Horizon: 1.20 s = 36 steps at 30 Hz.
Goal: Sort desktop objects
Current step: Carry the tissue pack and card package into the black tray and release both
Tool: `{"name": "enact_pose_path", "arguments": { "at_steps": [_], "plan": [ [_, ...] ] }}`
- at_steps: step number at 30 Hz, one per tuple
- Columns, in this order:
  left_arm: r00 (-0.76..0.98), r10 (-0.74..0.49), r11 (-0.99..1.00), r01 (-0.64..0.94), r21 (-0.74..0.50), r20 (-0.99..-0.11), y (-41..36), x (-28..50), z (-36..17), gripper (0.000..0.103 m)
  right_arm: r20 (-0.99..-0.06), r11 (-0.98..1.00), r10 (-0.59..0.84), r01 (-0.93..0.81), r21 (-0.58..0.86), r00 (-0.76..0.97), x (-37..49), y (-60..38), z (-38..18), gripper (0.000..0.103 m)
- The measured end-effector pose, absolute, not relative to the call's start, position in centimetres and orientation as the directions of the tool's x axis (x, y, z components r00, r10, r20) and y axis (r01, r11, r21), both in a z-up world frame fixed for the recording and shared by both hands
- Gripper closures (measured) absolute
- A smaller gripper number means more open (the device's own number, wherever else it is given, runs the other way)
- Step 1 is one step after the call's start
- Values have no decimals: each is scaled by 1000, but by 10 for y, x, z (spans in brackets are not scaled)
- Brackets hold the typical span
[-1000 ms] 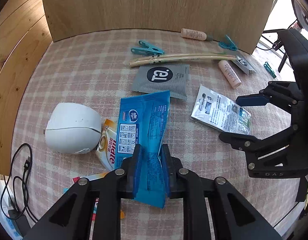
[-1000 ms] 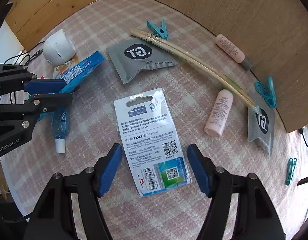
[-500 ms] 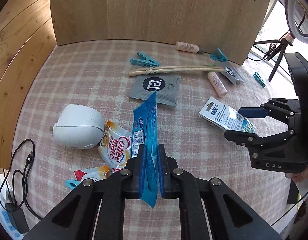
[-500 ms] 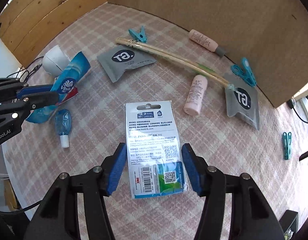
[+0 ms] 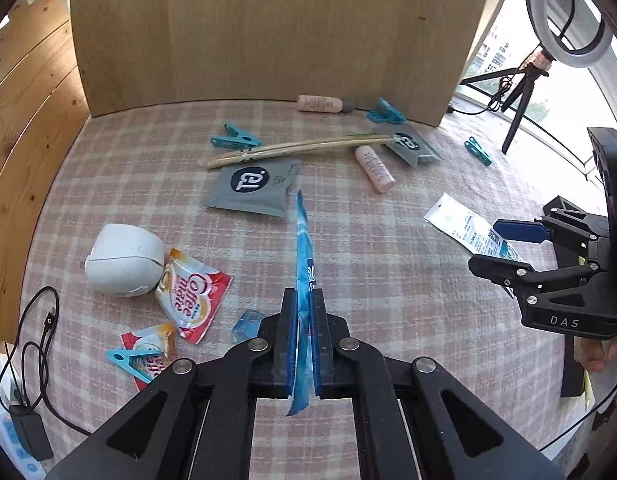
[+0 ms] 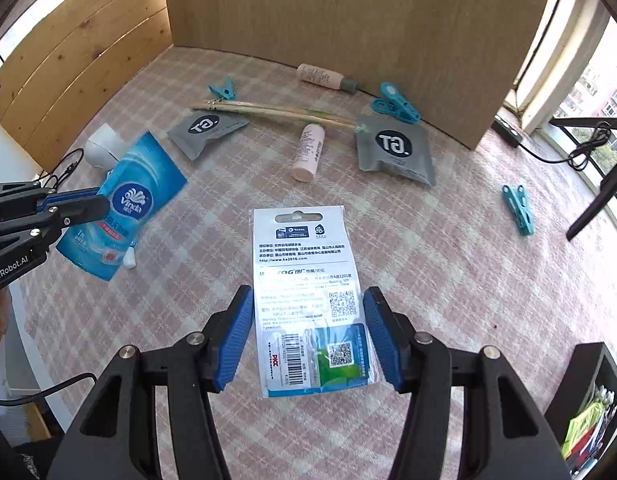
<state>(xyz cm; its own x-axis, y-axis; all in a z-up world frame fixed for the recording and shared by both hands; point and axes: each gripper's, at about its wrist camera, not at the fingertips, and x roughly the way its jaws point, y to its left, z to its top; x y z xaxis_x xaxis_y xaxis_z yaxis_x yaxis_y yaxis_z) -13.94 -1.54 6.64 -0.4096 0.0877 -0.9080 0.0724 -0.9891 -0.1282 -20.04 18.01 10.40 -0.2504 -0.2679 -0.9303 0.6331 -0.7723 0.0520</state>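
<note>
My left gripper [image 5: 303,344] is shut on a blue Vinda tissue pack [image 5: 303,264] and holds it edge-on above the checked tablecloth; the pack [image 6: 126,204] also shows at the left of the right wrist view. My right gripper [image 6: 308,336] is shut on a white carded packet [image 6: 304,292] with barcode and QR codes, held by its side edges above the cloth; the packet [image 5: 464,228] shows in the left wrist view too. Two grey sachets [image 5: 256,186] [image 6: 396,148], two pink tubes [image 6: 308,152] [image 6: 322,76] and chopsticks [image 5: 296,148] lie beyond.
A white round device [image 5: 124,260], Coffee mate sachets [image 5: 190,296], a small blue bottle [image 5: 246,324] and teal clothes pegs [image 5: 234,142] [image 6: 518,208] lie on the cloth. A wooden board [image 5: 268,28] stands behind. A black cable [image 5: 32,340] hangs at left.
Both grippers rose from the cloth with their loads. The tissue pack turned edge-on in the left gripper, uncovering the Coffee mate sachet and the small blue bottle. The right gripper closed on the packet.
</note>
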Motion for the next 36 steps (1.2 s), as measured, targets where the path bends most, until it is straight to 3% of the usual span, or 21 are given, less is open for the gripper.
{"name": "enact_pose_path", "arguments": {
  "at_steps": [17,23,36],
  "plan": [
    [-434,216,-971,-193,-144,-875,106,-135,112,99,-892,-952,-155,305,20,-424,-149,334,152,48],
    [-429,276,-937,-320,-141,-860,180,-138,134,99,-878,-987,-90,162,15,-470,-123,411,171,48],
    [-406,376,-880,-438,-184,-833,353,-143,162,99,-879,-1000,4,-29,11,-477,-96,587,184,48]
  ]
}}
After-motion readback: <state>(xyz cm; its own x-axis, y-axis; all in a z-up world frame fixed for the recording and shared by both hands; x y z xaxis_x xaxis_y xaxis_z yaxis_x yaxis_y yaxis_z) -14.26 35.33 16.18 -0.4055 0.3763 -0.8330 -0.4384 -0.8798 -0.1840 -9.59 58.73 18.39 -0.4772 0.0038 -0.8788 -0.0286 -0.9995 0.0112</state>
